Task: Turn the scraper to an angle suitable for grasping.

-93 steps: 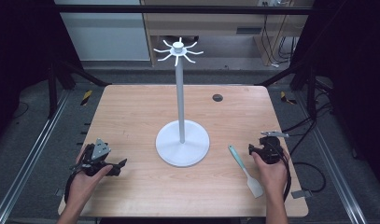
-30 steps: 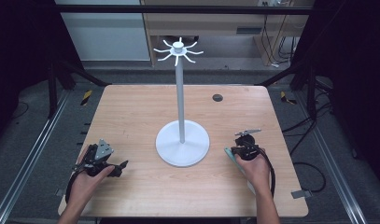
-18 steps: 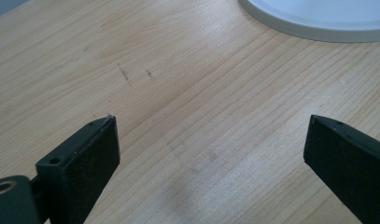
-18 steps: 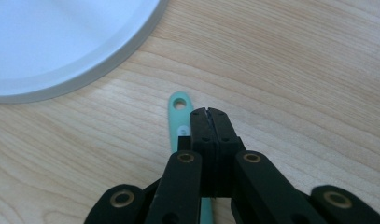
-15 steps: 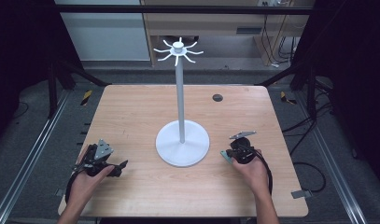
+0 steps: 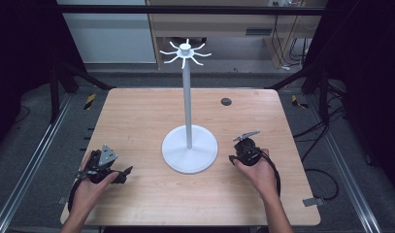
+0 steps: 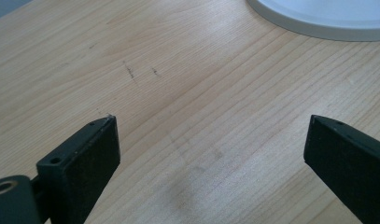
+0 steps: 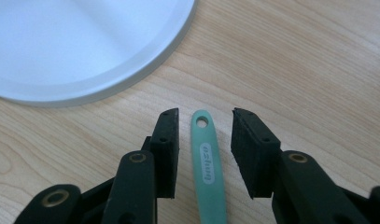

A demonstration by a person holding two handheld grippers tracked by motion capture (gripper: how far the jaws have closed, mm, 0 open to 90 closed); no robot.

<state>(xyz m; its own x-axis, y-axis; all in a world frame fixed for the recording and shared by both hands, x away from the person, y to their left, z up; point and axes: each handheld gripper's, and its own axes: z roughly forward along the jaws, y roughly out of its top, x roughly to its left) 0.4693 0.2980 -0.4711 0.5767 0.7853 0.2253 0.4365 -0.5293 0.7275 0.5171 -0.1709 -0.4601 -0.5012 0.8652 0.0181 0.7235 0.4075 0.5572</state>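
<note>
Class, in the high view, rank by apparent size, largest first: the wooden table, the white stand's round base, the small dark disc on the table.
1. wooden table
2. round base of the white stand
3. dark disc, much the smallest, though it lies farther from the camera.

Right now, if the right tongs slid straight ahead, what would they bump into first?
Probably the round white metal base of the hook stand. The right tongs, open around the green plastic utensil handle, point towards its rim, with bare wooden table between.
</note>
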